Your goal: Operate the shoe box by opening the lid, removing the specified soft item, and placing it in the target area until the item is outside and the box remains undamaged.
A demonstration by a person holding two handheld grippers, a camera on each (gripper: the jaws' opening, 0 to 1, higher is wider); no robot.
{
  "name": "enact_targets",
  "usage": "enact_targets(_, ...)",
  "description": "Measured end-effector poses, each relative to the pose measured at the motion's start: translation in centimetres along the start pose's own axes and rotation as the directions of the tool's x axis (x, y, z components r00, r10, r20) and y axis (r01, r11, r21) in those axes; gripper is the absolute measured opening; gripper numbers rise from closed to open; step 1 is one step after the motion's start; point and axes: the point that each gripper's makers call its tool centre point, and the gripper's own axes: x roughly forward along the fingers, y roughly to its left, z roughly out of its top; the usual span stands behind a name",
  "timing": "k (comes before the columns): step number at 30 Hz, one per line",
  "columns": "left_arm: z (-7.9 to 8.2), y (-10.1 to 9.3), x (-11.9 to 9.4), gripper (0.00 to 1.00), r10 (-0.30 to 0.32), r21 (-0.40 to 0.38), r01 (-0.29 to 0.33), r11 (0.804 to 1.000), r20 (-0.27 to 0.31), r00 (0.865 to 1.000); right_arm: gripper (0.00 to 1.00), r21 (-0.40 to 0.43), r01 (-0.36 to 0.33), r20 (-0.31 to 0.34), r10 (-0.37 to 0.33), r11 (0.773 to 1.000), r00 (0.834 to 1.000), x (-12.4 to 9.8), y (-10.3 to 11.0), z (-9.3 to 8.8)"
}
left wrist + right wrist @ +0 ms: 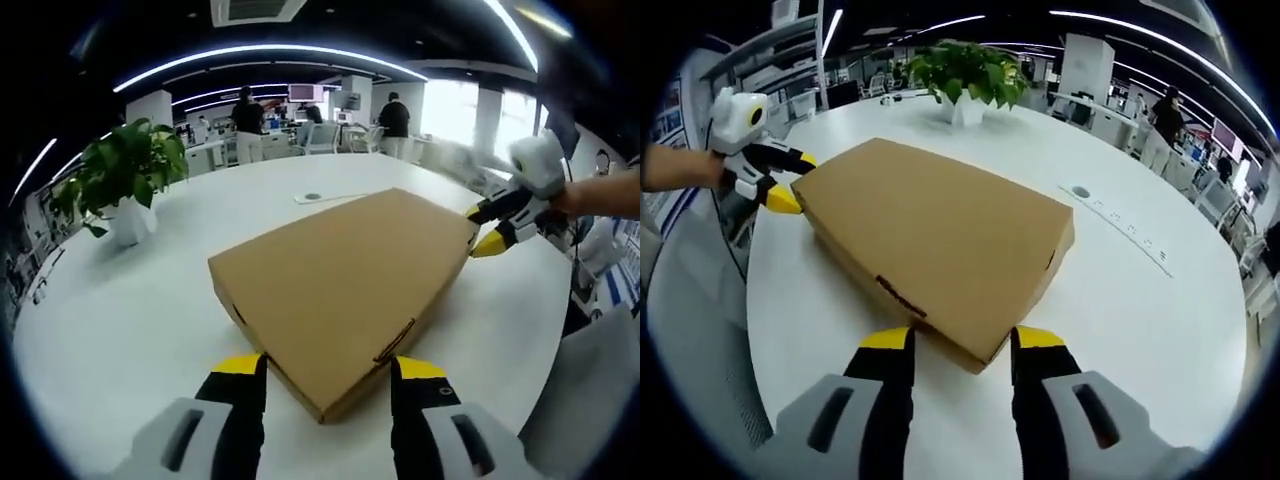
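Note:
A brown cardboard shoe box (345,275) lies flat on the round white table (120,320) with its lid down. My left gripper (330,368) is open, and its yellow-tipped jaws stand on either side of the box's near corner. My right gripper (962,340) is also open and straddles the opposite corner of the box (930,230). In the left gripper view the right gripper (492,228) comes in from the right at the far corner. In the right gripper view the left gripper (790,180) sits at the far left corner. The soft item is hidden.
A green potted plant (125,175) in a white pot stands on the table beyond the box, also seen as the plant (965,75) in the right gripper view. A small round port (1080,192) is set in the tabletop. People stand at desks far behind.

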Motion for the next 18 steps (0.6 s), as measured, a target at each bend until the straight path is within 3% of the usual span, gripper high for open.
enact_targets(18, -2.0, 3.5, -2.6, 0.49, -0.045, 0.056, 0.048, 0.997, -0.048, 0.998, 0.29, 0.019, -0.023, 0.033, 0.022, 1.000, 0.999, 0.2, 5.3, 0.7)
